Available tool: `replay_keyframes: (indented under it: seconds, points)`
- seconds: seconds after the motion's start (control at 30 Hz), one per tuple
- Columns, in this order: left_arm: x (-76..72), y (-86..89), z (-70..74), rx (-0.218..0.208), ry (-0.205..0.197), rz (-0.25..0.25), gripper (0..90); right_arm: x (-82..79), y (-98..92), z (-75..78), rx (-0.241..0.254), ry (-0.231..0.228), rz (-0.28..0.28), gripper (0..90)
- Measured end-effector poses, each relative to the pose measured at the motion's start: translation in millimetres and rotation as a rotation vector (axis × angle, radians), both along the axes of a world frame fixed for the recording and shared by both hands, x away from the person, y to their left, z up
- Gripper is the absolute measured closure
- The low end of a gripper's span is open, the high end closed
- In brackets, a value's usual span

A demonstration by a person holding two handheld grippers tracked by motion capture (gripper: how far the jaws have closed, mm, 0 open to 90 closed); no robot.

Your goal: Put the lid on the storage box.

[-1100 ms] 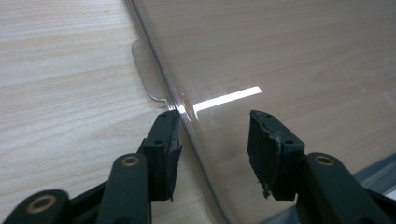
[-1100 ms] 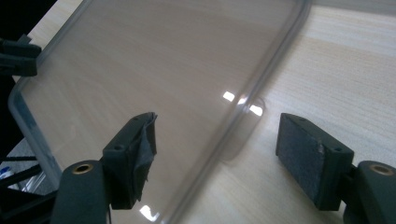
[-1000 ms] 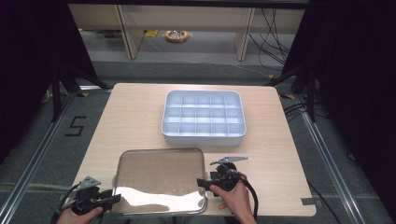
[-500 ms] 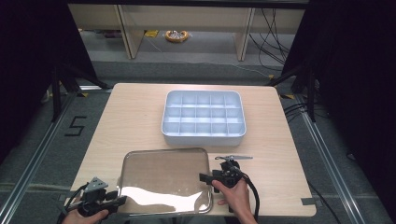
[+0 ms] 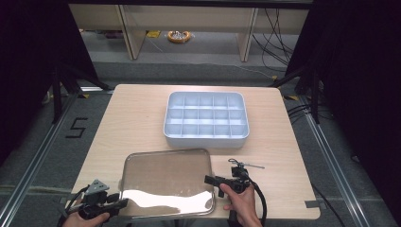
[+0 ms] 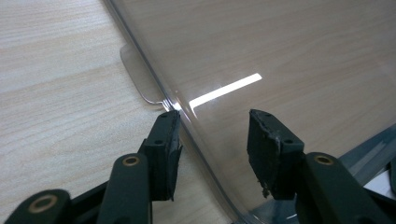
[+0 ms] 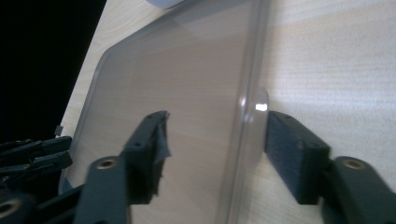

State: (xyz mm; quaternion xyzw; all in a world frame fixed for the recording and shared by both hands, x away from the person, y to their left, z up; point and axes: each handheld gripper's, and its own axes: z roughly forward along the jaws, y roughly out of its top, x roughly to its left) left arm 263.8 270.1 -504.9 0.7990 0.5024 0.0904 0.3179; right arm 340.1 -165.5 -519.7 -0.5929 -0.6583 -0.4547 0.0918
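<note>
- A pale wooden counter (image 5: 142, 118) stands on a grey floor, with dark curtains at both sides.
- A clear plastic lid (image 5: 165, 182) with rounded corners lies flat on the near half of the counter, its near part catching a bright glare.
- Beyond the lid, toward the middle of the counter, sits a light blue tray (image 5: 206, 119) split into many small compartments; every compartment that can be seen looks empty. The tray and the lid lie near each other but apart.
- The left tool (image 5: 113, 205) is at the lid's near left corner, held by a hand (image 5: 85, 220) at the counter's near edge.
- In the left gripper view the left tool (image 6: 212, 140) has its jaws parted, one on each side of the lid's rim (image 6: 154, 77); the left pad (image 6: 166, 149) is over bare wood just beside the rim, the right pad (image 6: 268, 149) is over the clear panel. A small tab (image 6: 135, 70) juts from the rim just ahead of the left pad.
- The right tool (image 5: 213, 180) is at the lid's right edge, gripped by the right hand (image 5: 243, 205), with a black cable (image 5: 261, 201) looping back from it.
- In the right gripper view the right tool (image 7: 215, 149) is likewise spread wide astride the rim, one jaw over the panel, the other on the bare-wood side, just behind a small tab (image 7: 259, 105). Neither tool is pinching the lid.
- The left tool also appears at the lower left of that view, beyond the lid's far edge.
</note>
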Motion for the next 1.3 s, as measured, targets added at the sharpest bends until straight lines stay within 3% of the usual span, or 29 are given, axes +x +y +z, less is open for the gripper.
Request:
replay_keyframes:
  seconds: [0.03,0.07,0.1,0.17,0.2,0.27,0.3,0.33,0.37,0.47,0.53,0.63,0.67,0.73,0.8,0.83,0.97,1.1,1.17,1.23,1.27,1.3]
  points:
    - [-0.4,-0.6,-0.2,-0.009,0.003,0.007,53.5,-2.0,1.5,-1.4,0.053,0.059,0.001,49.3]
    - [-0.6,-0.1,0.3,-0.001,0.003,0.0,53.8,-6.9,5.6,2.0,0.026,0.047,-0.009,54.9]
    - [-1.0,0.0,0.5,0.002,-0.004,0.001,53.9,-5.4,3.7,-0.9,0.01,-0.011,0.021,56.2]
    - [-1.2,0.5,0.7,-0.002,-0.003,-0.002,54.0,-6.3,2.2,0.5,0.02,-0.006,0.036,60.8]
    - [-1.1,0.8,0.6,-0.011,-0.002,0.002,53.9,-10.1,-0.3,3.4,0.052,-0.025,0.044,66.1]
    - [-1.1,1.3,0.5,-0.01,-0.005,0.002,53.8,-15.4,2.1,6.6,0.072,-0.009,0.061,65.9]
    - [-1.1,1.3,0.5,-0.01,-0.005,0.002,53.6,-20.2,4.7,11.2,0.087,0.041,0.048,65.4]
    - [-1.0,1.7,0.4,-0.014,-0.004,-0.001,53.6,-20.2,4.7,11.2,0.087,0.041,0.048,65.4]
    - [-1.2,1.6,0.3,-0.023,-0.003,0.001,53.5,-19.1,2.8,7.2,0.067,-0.033,0.07,65.9]
    - [-0.6,3.0,0.3,-0.025,0.002,-0.006,51.3,-24.7,1.0,10.9,0.086,-0.066,0.079,67.2]
    - [0.1,0.7,-2.6,-0.078,-0.02,0.02,49.9,-26.8,0.5,12.9,0.084,-0.097,0.09,67.5]
    - [0.9,1.0,-3.5,-0.097,-0.009,0.035,44.6,-30.0,1.1,16.4,0.094,-0.1,0.086,68.1]
    - [1.5,1.7,-4.5,-0.102,-0.011,0.039,43.0,-31.2,0.8,17.9,0.104,-0.12,0.093,69.1]
    - [2.5,5.8,-3.9,-0.088,0.007,0.024,40.3,-32.1,0.1,20.2,0.111,-0.134,0.098,69.7]
    - [2.7,3.9,-4.6,-0.109,0.002,0.069,38.5,-33.1,0.1,22.3,0.116,-0.13,0.1,70.2]
    - [3.2,7.2,-4.0,-0.102,0.011,0.049,35.7,-33.9,-0.3,25.7,0.117,-0.142,0.111,71.0]
    - [3.9,8.9,-3.3,-0.113,0.026,0.058,33.8,-33.3,-0.9,28.4,0.119,-0.152,0.124,72.5]
    - [5.9,11.5,-4.2,-0.149,0.035,0.079,29.3,-32.0,-1.3,28.7,0.134,-0.158,0.138,74.5]
    - [7.9,11.3,-4.9,-0.189,0.046,0.097,28.5,-31.0,-0.2,28.6,0.134,-0.16,0.144,75.2]
    - [8.4,13.0,-4.3,-0.189,0.055,0.087,28.8,-30.7,-0.5,28.9,0.13,-0.158,0.151,75.3]
    - [8.1,12.1,-3.5,-0.228,0.049,0.095,38.4,-30.0,0.3,29.1,0.136,-0.154,0.153,75.4]
    - [8.1,12.1,-3.5,-0.228,0.049,0.095,39.2,-30.0,0.3,29.1,0.136,-0.154,0.153,75.4]
